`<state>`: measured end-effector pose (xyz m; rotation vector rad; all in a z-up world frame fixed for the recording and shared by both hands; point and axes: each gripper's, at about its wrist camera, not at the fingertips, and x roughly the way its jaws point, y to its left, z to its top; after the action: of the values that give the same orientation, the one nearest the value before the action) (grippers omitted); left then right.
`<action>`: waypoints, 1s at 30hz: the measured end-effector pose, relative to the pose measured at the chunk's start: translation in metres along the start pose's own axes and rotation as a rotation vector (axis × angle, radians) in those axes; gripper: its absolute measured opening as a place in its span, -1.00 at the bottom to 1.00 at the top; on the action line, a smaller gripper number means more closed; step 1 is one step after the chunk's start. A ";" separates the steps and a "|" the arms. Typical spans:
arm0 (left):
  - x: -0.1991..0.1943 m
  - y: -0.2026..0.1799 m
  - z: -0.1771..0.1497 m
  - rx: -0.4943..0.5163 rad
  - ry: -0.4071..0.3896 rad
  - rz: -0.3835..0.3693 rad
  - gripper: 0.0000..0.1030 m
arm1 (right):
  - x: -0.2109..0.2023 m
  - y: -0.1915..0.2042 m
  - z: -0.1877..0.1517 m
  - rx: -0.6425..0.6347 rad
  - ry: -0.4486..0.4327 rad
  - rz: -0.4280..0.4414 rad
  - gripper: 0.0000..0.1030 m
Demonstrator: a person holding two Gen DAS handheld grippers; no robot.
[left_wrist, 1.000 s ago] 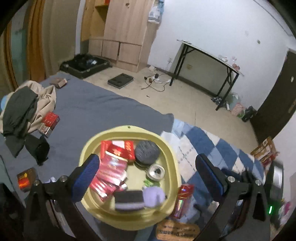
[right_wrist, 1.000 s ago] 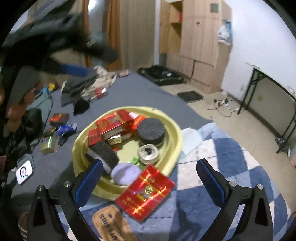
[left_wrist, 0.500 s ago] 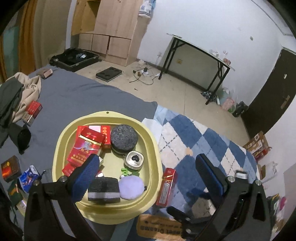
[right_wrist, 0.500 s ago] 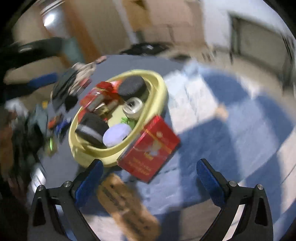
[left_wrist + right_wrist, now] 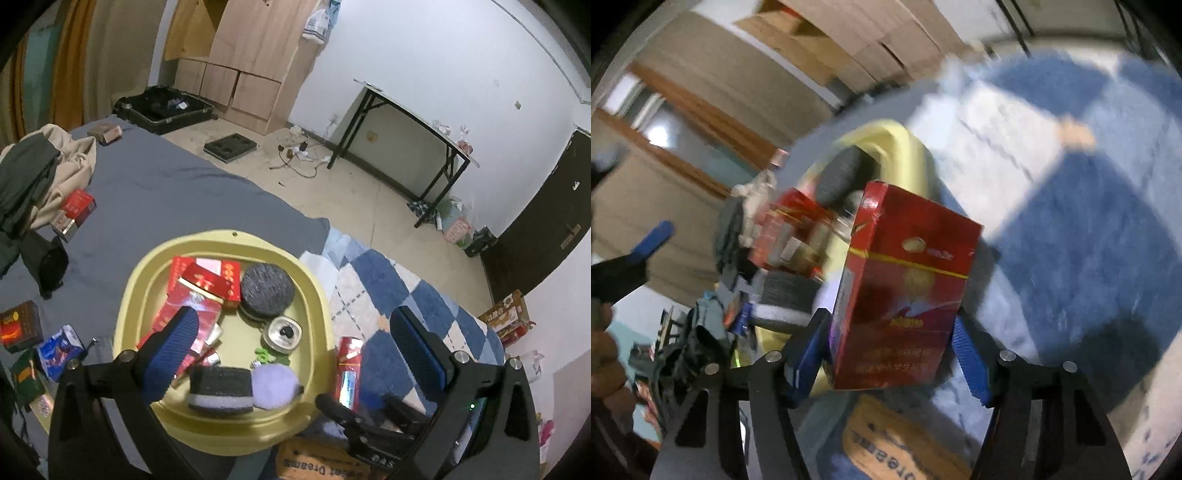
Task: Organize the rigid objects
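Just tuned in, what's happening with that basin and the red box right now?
A person is sorting small items into the yellow basin on the bed. The right gripper has just been closing on the red box that lies beside the basin's rim; its pads sit against the box's sides. The left gripper hangs open over the basin, holding nothing. The basin already holds red packs, a dark round puck and a purple puff.

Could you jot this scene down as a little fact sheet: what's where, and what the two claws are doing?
Surface: grey bedspread
Container: yellow basin
In basin: red boxes, round dark puck, small tin, lilac pad
Right claw: jaws just closing on a red box beside the basin
Left claw: open, over the basin, holding nothing
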<state>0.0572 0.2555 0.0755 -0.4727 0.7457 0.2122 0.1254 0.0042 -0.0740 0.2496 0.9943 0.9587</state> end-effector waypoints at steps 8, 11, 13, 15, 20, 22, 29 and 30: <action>0.006 0.007 -0.003 0.000 -0.010 0.056 1.00 | 0.034 0.058 0.026 -0.271 0.109 -0.139 0.35; 0.005 0.004 -0.018 -0.026 -0.033 0.147 1.00 | 0.022 0.066 0.029 -0.345 0.025 -0.142 0.99; 0.001 0.001 -0.041 -0.105 -0.076 0.159 1.00 | 0.000 0.057 0.029 -0.383 -0.042 -0.160 0.99; 0.000 -0.012 -0.074 -0.143 -0.130 0.183 1.00 | -0.013 0.033 0.032 -0.413 -0.076 -0.250 0.99; 0.011 -0.064 -0.126 0.003 -0.174 0.262 1.00 | -0.004 -0.019 0.035 -0.489 0.046 -0.377 0.99; 0.013 -0.075 -0.138 0.000 -0.180 0.314 1.00 | 0.008 -0.020 0.035 -0.560 0.062 -0.349 0.99; 0.069 -0.080 -0.182 -0.092 0.004 0.402 1.00 | 0.019 -0.054 0.046 -0.605 0.094 -0.330 0.99; 0.080 -0.078 -0.185 -0.090 0.027 0.412 1.00 | 0.021 -0.058 0.048 -0.595 0.115 -0.310 0.99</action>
<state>0.0309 0.0992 -0.0711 -0.4032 0.8578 0.6272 0.2011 -0.0022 -0.0940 -0.4494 0.7801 0.9443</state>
